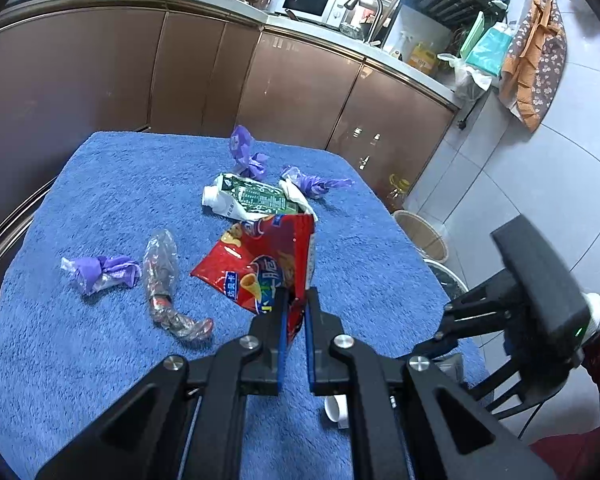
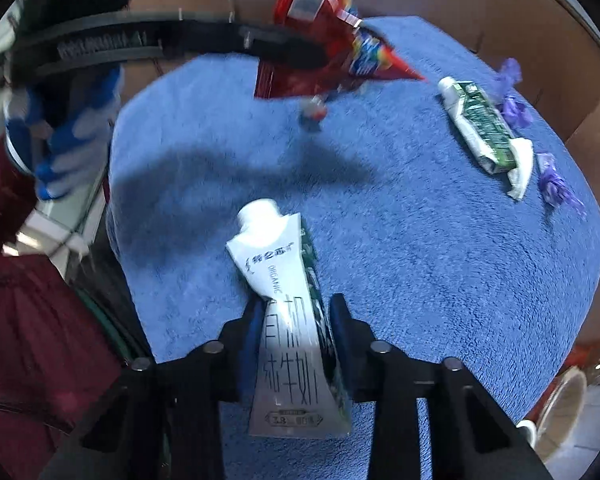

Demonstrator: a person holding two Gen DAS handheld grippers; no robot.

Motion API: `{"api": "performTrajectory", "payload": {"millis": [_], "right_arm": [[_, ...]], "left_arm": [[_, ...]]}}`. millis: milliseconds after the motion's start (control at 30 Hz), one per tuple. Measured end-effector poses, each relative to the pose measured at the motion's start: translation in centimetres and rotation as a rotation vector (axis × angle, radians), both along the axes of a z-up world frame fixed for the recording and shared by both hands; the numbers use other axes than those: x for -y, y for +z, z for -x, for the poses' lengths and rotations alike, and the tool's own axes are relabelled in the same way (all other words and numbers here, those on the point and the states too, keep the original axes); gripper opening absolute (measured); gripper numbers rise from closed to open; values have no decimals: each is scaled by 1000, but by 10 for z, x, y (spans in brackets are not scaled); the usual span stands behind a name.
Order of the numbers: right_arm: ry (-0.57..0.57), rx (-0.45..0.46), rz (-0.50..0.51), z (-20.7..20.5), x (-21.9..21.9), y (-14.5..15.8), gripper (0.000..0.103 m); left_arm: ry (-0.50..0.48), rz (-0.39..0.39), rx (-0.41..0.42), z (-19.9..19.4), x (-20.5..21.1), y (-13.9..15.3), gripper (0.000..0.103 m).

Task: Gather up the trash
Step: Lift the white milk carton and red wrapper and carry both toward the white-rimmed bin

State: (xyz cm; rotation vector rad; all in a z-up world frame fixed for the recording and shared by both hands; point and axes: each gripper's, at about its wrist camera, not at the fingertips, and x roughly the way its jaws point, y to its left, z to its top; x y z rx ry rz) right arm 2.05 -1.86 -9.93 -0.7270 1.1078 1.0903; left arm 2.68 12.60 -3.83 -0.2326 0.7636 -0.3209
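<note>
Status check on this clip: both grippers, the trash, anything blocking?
Left gripper shut on red chip bag, lifted. Right gripper straddles flattened milk carton; grip unclear. Second carton, purple wrappers remain on blue towel. Nothing blocking.

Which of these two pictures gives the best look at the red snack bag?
The left wrist view: the red snack bag fills the middle, sharp and printed side out, pinched at its lower edge by the left gripper. The right wrist view shows it only at the top edge, blurred and hanging over the blue cloth.

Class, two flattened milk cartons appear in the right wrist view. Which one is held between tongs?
The white milk carton nearest the camera, between the right tongs. The other carton lies free on the blue towel beside purple wrappers.
</note>
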Motion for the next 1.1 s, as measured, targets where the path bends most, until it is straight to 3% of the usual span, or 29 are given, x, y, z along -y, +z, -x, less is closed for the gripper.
{"api": "performTrajectory", "payload": {"millis": [167, 300, 533, 733, 1100], "right_arm": [[24, 24, 37, 8, -7, -7, 30], [-30, 57, 19, 6, -2, -6, 29], [-236, -5, -175, -14, 25, 10, 29], [-374, -4, -312, -23, 53, 30, 29], [-718, 57, -605, -49, 184, 67, 29]], "left_arm": [[21, 2, 13, 11, -7, 5, 7], [30, 3, 27, 19, -9, 10, 7], [35, 6, 36, 27, -9, 15, 7], [14, 3, 45, 25, 0, 23, 7], [-142, -27, 61, -20, 76, 45, 7]]}}
